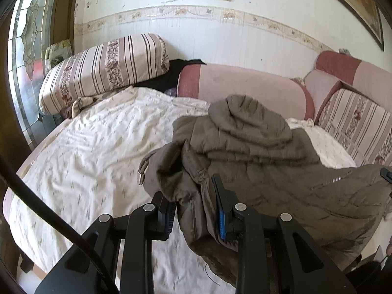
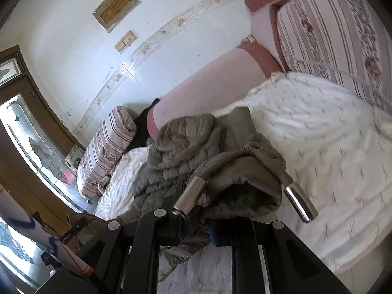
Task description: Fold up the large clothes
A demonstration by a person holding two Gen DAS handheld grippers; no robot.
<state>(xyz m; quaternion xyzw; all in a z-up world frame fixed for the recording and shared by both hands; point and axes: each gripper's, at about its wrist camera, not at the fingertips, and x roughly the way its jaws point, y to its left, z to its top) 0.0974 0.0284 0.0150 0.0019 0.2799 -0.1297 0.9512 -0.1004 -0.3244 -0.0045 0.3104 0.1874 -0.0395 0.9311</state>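
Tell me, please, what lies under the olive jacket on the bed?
Under the jacket lies the white bedspread, showing all around it. Both the left gripper and right gripper pinch the fabric. Whatever sits directly beneath its bulk is covered.

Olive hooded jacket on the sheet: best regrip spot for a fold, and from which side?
Judgement: grip the jacket at a flat quilted body edge, coming in low from the near bed edge, over the white sheet. The hood is bunched, and the metal-tipped drawcords dangle loose, so both are poor holds. The left gripper and right gripper each already pinch jacket fabric.
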